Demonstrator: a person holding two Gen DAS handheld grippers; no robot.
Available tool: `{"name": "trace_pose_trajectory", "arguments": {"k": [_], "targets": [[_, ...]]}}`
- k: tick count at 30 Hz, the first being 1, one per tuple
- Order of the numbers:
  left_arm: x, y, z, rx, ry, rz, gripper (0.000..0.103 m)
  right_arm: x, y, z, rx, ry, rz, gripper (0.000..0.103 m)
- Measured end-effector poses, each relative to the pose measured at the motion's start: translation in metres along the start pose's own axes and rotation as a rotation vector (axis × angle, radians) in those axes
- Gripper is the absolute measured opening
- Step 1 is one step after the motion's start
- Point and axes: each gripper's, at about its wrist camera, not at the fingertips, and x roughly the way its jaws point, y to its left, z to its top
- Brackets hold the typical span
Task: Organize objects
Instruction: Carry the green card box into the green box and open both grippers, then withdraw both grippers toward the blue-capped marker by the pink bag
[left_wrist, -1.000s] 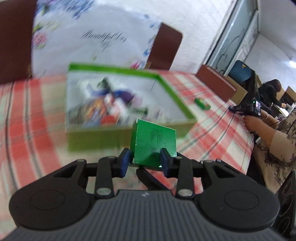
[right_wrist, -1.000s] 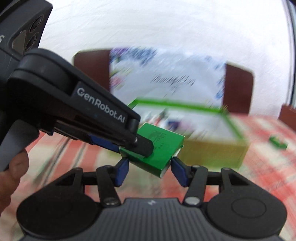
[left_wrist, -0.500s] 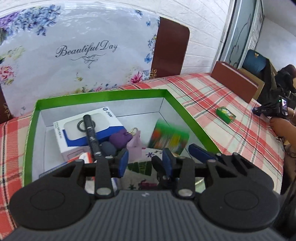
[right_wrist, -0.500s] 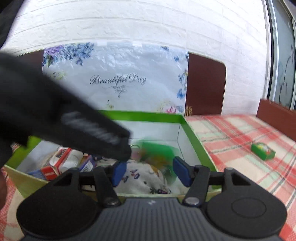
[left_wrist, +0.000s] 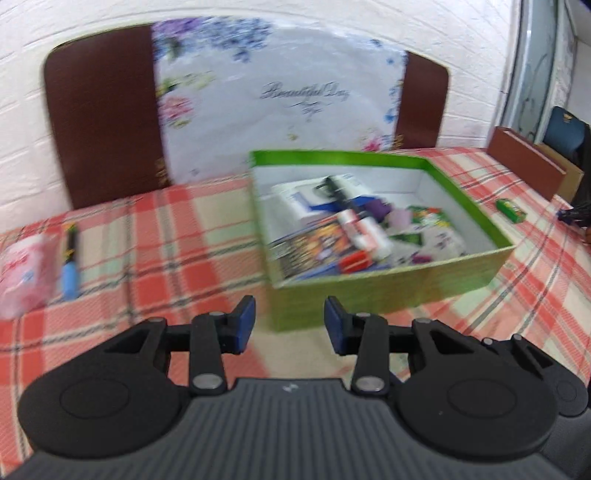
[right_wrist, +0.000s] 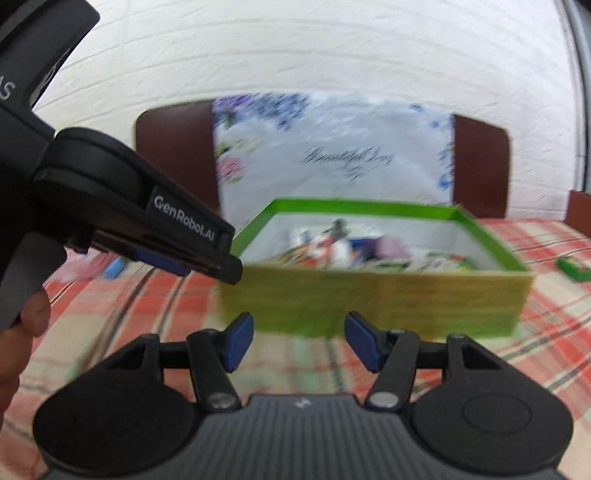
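Observation:
A green open box (left_wrist: 391, 291) (right_wrist: 373, 291) stands on the checked tablecloth and holds several small items, among them the green packet (left_wrist: 424, 218). My left gripper (left_wrist: 289, 325) is open and empty, a little in front of the box's near left corner. It also shows in the right wrist view (right_wrist: 207, 258) at the left. My right gripper (right_wrist: 297, 339) is open and empty, in front of the box's near wall. A small green box (left_wrist: 511, 210) (right_wrist: 572, 267) lies on the cloth to the right.
A blue pen-like item (left_wrist: 70, 273) and a pink pack (left_wrist: 22, 277) lie on the cloth at far left. A floral board (left_wrist: 280, 99) and brown chair backs (left_wrist: 103, 125) stand behind the table. A brown box (left_wrist: 524, 162) sits at far right.
My left gripper let go of the green packet into the box. Both grippers have pulled back from over the box to in front of it, open and empty.

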Motion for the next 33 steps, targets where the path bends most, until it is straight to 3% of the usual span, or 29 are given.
{"name": "trace_pose_trajectory", "arguments": {"k": [3,11,17,24,29,33], "targets": [[-0.002,0.028,-0.017,-0.037,0.044,0.059,0.044,0.003,0.027,-0.005,0.006,0.075,0.063,0.057],[-0.010,0.100,-0.054,-0.124,0.099,0.170,0.047,0.030,0.069,-0.003,-0.030,0.161,0.139,0.056],[-0.025,0.142,-0.068,-0.134,0.062,0.230,0.048,0.047,0.102,-0.001,-0.082,0.194,0.183,0.056],[-0.045,0.214,-0.087,-0.183,-0.030,0.376,0.050,0.083,0.146,0.015,-0.108,0.198,0.267,0.057],[-0.055,0.239,-0.106,-0.275,-0.163,0.291,0.054,0.134,0.179,0.041,-0.159,0.171,0.243,0.045],[-0.055,0.242,-0.108,-0.315,-0.194,0.259,0.054,0.181,0.202,0.062,-0.152,0.191,0.231,0.039]]}}
